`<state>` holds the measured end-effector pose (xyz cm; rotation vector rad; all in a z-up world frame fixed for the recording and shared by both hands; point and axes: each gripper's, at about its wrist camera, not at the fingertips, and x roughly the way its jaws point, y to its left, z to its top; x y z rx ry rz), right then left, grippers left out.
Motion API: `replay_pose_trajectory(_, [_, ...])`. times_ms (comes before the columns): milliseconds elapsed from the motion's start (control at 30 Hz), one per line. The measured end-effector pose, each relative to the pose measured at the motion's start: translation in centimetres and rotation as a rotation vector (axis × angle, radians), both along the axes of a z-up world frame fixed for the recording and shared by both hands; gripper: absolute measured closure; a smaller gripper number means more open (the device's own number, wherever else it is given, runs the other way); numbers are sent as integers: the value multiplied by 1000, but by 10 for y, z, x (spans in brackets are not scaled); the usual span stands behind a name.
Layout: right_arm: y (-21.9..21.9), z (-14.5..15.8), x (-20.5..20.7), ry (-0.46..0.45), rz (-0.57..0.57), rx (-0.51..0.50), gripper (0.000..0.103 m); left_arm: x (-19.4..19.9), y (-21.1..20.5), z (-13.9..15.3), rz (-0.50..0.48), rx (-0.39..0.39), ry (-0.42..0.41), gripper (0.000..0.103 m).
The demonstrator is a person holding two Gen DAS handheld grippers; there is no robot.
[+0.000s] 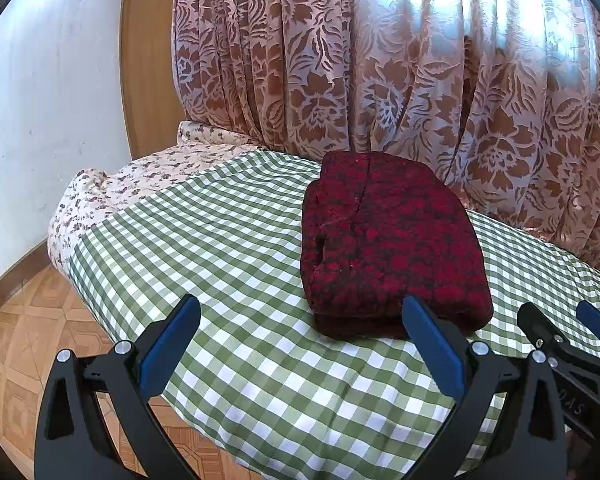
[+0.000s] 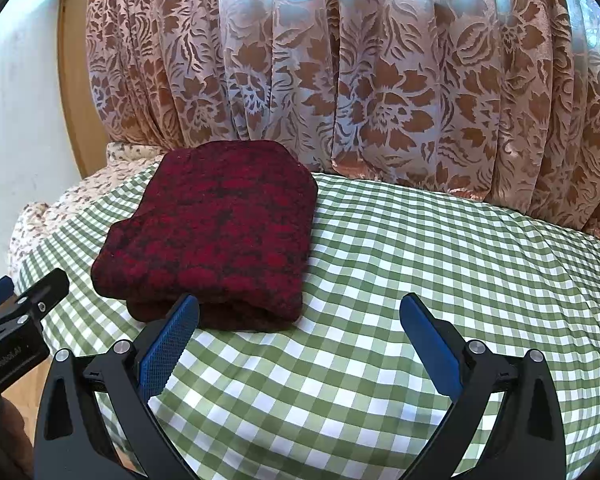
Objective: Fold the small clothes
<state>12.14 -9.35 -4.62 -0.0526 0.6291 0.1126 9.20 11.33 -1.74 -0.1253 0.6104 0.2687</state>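
Left wrist view: the left gripper (image 1: 300, 344) hovers over the near edge of the bed, jaws spread wide with nothing between them; its right blue pad (image 1: 434, 350) overlaps the garment's near edge in the picture, though contact cannot be told
Right wrist view: the right gripper (image 2: 300, 344) hangs just beside it, jaws likewise wide and empty, its left pad (image 2: 168, 346) in front of the garment's near fold
Garment: the dark red patterned knit (image 1: 392, 240) lies on the green checked sheet (image 1: 228, 240), towards the curtain side of the bed, already doubled into a thick, squared bundle with layers showing at the near edge
Why so placed: the flat sheet gives a firm bed for pressing folds, and both grippers sit on the open near side, probably so the bundle can be reached without crossing it
Progress: judged nearly or fully folded; a seam-like crease runs down the top
Surroundings: brown floral curtain (image 1: 380, 80) behind, flowered bedding (image 1: 112, 196) at the far left, wooden floor (image 1: 24, 340) below
Writing: white letters on the right gripper's body read "DAS" in the left view; in the right view the left gripper's body carries a small faint word, perhaps "GenRobot.AI", not surely legible
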Motion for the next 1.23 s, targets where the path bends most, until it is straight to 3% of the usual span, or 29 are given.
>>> replay_pose_trajectory(1233, [8,-6,0,9,3,7,4,-6,6,-5,23,-5,-2,2])
